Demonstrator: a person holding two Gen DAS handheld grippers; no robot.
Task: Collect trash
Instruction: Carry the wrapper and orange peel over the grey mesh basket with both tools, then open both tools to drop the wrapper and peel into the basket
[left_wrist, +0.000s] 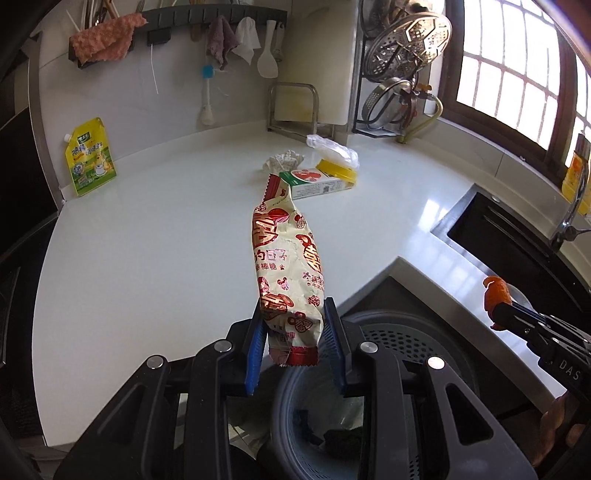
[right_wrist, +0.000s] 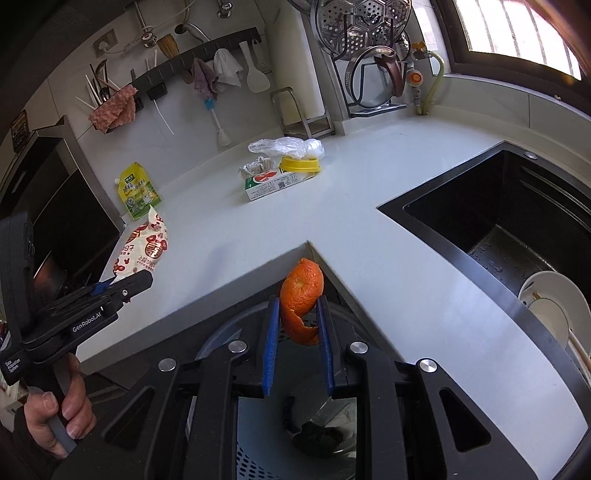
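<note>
The left tool (left_wrist: 295, 343) grips the lower end of a crinkled cream-and-red snack wrapper (left_wrist: 288, 266), and the right tool (right_wrist: 297, 332) clamps a curled orange peel (right_wrist: 301, 299), both held above the grey perforated plastic bin (right_wrist: 255, 461) below the white bench's (right_wrist: 388, 236) front inner corner. Farther back, toward the bench's rear edge, lie a white-and-green carton (right_wrist: 271, 184), a yellow lid (right_wrist: 300, 164), crumpled paper (left_wrist: 282, 160) and a clear plastic bag (right_wrist: 286, 147), clustered together.

The left gripper (left_wrist: 295, 343) pinches the near end of a cream-and-red candy wrapper (left_wrist: 286, 258) between blue pads, above a grey bin (left_wrist: 413, 332). At far right, the right gripper (left_wrist: 498, 306) holds orange peel (left_wrist: 496, 291). A small carton (left_wrist: 314, 182) lies farther off on the white counter (left_wrist: 147, 240).
</note>
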